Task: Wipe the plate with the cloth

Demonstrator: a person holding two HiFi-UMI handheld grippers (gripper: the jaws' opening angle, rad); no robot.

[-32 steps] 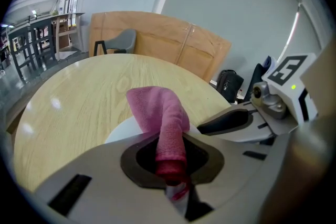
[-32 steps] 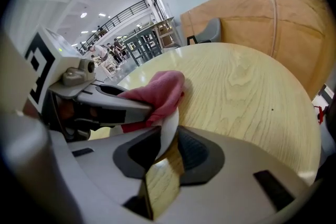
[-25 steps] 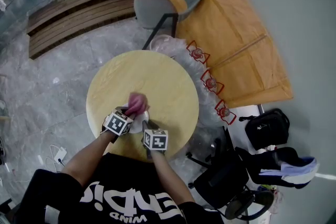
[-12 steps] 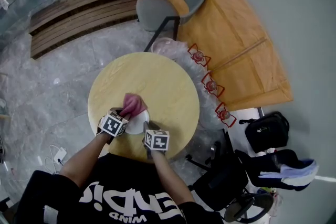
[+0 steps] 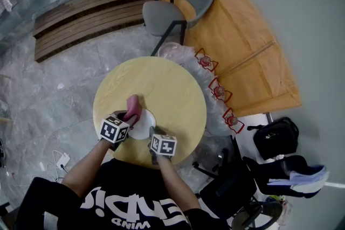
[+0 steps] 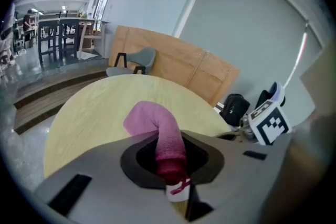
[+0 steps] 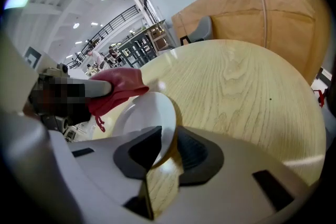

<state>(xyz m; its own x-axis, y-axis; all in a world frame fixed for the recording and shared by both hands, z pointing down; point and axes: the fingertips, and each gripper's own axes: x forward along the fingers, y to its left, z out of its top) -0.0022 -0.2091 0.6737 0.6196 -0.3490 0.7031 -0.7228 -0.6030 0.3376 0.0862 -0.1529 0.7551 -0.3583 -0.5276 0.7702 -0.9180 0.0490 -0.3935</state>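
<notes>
The left gripper (image 6: 176, 191) pinches a rolled pink cloth (image 6: 157, 128), a grip only its own view shows; the right gripper (image 7: 157, 160) clamps the rim of a tilted round white plate (image 7: 142, 123), with the cloth at its far edge; round pale wooden table (image 5: 167, 89); grey marble floor (image 5: 64, 83); grey chair (image 5: 175, 5).

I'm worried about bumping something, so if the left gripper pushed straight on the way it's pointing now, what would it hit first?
Probably the round table top, just past the pink cloth that the left gripper holds; depth is hard to judge.
</notes>
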